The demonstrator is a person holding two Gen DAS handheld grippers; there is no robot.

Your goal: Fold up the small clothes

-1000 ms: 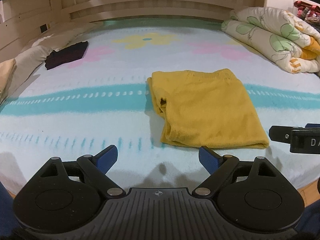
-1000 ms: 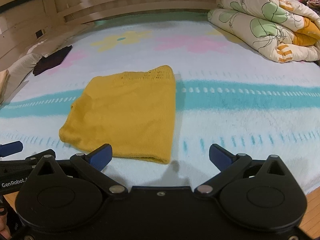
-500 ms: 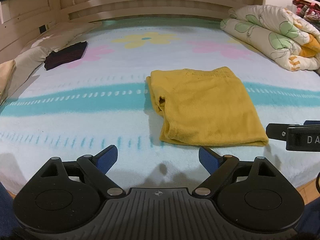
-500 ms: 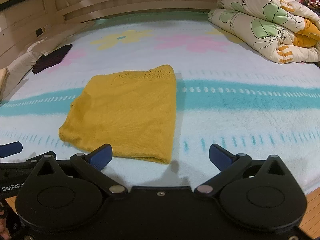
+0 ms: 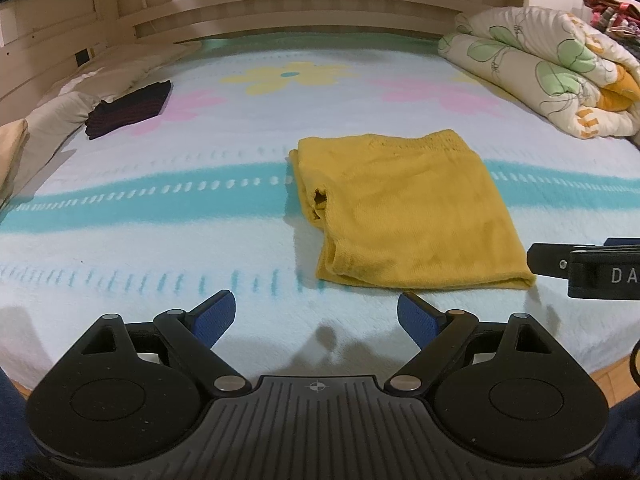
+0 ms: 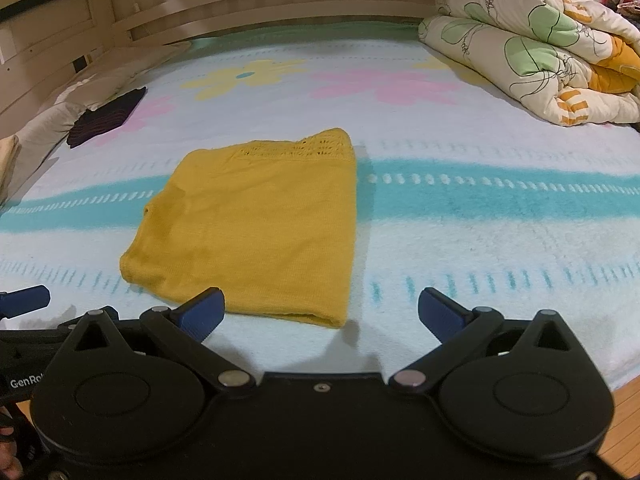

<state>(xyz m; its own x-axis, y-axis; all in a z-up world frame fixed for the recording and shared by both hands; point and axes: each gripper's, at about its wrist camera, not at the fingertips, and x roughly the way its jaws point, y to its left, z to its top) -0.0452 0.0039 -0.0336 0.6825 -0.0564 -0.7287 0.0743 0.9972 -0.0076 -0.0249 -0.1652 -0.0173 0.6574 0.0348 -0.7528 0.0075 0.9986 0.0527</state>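
A yellow knit garment (image 5: 408,212) lies folded into a flat rectangle on the bed's flowered blanket (image 5: 160,248); it also shows in the right wrist view (image 6: 260,224). My left gripper (image 5: 316,314) is open and empty, held just short of the garment's near left corner. My right gripper (image 6: 320,314) is open and empty, over the garment's near right corner. The right gripper's body shows at the right edge of the left wrist view (image 5: 592,268).
A dark folded garment (image 5: 128,108) lies at the far left beside beige pillows (image 5: 60,116). A rolled flowered quilt (image 5: 552,76) sits at the far right. A wooden headboard (image 5: 320,8) runs along the back. The bed's near edge and wooden floor (image 6: 624,400) show lower right.
Both grippers have drawn back slightly from the yellow garment and stay open. The garment has not moved.
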